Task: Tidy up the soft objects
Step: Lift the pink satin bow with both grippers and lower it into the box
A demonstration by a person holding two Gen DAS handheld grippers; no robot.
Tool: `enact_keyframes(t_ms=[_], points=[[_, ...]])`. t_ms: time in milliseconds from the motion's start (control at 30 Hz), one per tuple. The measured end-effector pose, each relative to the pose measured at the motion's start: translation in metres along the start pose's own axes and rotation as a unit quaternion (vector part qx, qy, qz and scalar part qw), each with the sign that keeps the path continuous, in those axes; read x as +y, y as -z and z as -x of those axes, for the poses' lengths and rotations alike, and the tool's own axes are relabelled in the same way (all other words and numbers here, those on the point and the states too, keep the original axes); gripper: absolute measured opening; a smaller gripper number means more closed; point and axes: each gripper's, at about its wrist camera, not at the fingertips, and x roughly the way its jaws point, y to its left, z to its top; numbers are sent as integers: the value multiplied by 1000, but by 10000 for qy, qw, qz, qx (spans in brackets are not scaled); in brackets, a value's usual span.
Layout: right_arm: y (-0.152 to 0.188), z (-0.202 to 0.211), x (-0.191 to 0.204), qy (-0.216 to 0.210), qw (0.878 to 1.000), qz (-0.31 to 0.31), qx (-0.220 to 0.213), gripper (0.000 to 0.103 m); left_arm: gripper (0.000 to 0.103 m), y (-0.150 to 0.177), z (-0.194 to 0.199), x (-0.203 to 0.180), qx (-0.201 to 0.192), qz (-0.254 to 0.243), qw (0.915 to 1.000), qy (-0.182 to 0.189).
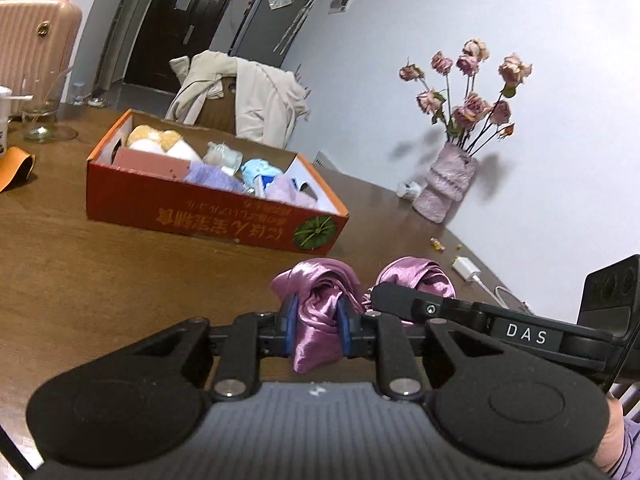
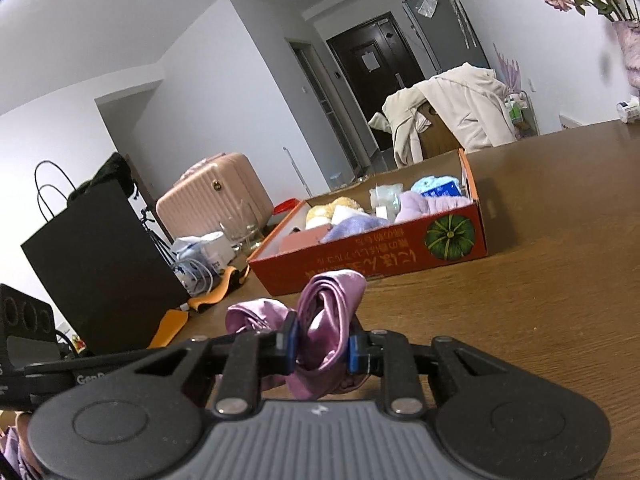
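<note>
I have both grippers on the same thing now: a purple satin cloth [image 1: 320, 312], shiny and bunched, low over the wooden table [image 1: 100, 280]. The left gripper [image 1: 318, 322] is clamped on one bunch of it; the blue pads [image 1: 289, 314] press the fabric from both sides and a tail of cloth hangs down between them. The right gripper [image 2: 322, 344] is clamped on the other bunch in the same way, and in its view the fabric stands up in a loose roll above the fingers. The two ends are near each other, with slack satin between them — I cannot tell if the middle part touches the table or hangs just above it.

The step in hand, as I judge it, is the gathering of this cloth so it can go with the other soft things. The orange cardboard box [image 1: 208, 216] stands further ahead on the table, well apart from the cloth, and it already holds several soft objects: a lilac fluffy piece [image 1: 208, 174], a light blue one [image 1: 256, 170], something cream and yellow [image 1: 160, 140].

For the next move I think I must carry both ends together toward the box, lift enough that the hanging tail clears the near wall, and open only when the cloth is above a free place inside. Satin is slippery — if one side opens early, the whole piece may slide out over the edge.
</note>
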Motion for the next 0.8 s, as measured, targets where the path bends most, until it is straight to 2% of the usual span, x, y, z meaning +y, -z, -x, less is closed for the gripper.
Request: enact_keyframes(t_ms=[100,200,300,433,567,667,700,800], points=[[-18,-2,1,12,9998,148,-114,22,20,-21,-7,-1,-161,-101,9998,51],[-47,-11,2,81,9986,395,-331,22,20,-59,-26,3,-278,-125,9993,206],[-89,-33,-5,209,9968,593,-500,22,20,-103,-59,12,-200,-55,9992,333],[-150,-80,-31,185,9981,375,-450,22,20,-163,-117,30,-34,81,9995,319],[-196,-147,-59,490,9980,365,-169,22,20,-203,-188,63,336,560,9974,311],[-216,-204,-81,835,9952,452,251,21,20,-214,-243,101,797,1206,9885,442],[-223,-225,-92,904,9943,357,444,21,20,-214,-262,113,957,1353,9854,400],[-228,-279,-107,1011,9906,260,888,19,20,-211,-296,137,1214,1358,9832,-117]])
